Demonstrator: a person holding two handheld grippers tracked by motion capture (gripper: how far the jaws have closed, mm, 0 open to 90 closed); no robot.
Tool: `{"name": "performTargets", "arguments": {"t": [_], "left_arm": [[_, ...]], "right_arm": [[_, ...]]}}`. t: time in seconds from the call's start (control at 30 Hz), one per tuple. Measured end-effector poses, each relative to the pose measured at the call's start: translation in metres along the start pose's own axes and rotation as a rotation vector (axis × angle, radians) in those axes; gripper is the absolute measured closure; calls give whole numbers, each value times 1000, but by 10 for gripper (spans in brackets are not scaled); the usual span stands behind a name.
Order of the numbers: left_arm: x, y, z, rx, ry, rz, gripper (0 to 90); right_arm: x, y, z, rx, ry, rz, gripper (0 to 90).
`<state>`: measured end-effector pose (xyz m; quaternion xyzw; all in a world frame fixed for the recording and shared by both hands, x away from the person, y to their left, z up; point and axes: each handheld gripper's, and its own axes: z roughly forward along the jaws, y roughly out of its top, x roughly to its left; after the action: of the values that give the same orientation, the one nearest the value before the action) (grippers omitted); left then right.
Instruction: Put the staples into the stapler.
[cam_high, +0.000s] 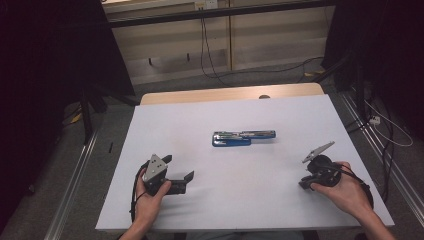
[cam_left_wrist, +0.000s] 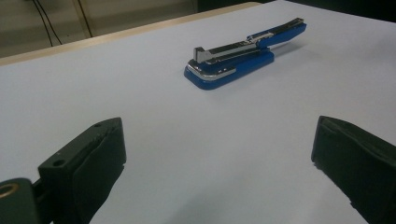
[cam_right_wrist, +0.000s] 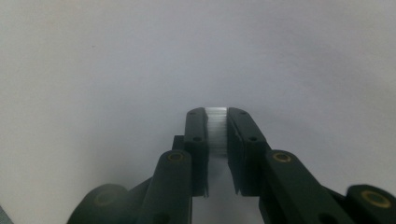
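At the near edge of the white table (cam_high: 165, 127) a person's two forearms come in, each hand holding a gripper. The left hand (cam_high: 148, 196) holds the left gripper (cam_high: 178, 170) low over the near-left part of the table, its grey three-cornered plate on top and its black jaws spread wide and pointing toward the table's middle; in the left gripper view the two jaws stand far apart at the bottom corners with bare white surface between them, holding nothing. The right hand (cam_high: 347, 192) holds the right gripper (cam_right_wrist: 217, 122) near the table's right side, its grey plate tilted up — in the right gripper view its jaws are drawn close together around a narrow block of silvery staples (cam_right_wrist: 217, 133), which sits clamped between the two pads above the plain white surface. Farther off, around the middle of the table and well apart from both grippers, lies a blue stapler (cam_high: 243, 137), flat on its base. It is swung open: in the left gripper view the blue base (cam_left_wrist: 231, 70) rests on the table with the metal staple channel exposed along its top, and the blue upper arm (cam_left_wrist: 280, 31) reaches out beyond it, lifted a little at the far end. Beyond the white surface a strip of pale wood edge (cam_high: 230, 93) shows — then grey floor, dark cables (cam_high: 207, 55) and a light wall panel.
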<state>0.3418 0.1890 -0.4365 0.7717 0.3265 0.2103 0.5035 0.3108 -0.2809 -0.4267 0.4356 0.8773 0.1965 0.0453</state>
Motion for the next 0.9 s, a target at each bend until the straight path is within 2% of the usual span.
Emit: {"name": "performTargets", "arguments": {"t": [0.27,0.37,0.53,0.77,0.9], "left_arm": [[1,0,0,-7,4,-11,32],[1,0,0,-5,2,-5,32],[1,0,1,-6,2,-5,32],[0,0,1,5,2,-4,32],[1,0,1,3,2,-5,32]], "right_arm": [[1,-1,0,-20,-6,-24,794],[1,-1,-1,-20,3,-16,794],[0,0,-3,-48,2,-10,794],[-7,-3,-7,-93,2,22,794],[-8,-2,-8,-127,10,11,794]]}}
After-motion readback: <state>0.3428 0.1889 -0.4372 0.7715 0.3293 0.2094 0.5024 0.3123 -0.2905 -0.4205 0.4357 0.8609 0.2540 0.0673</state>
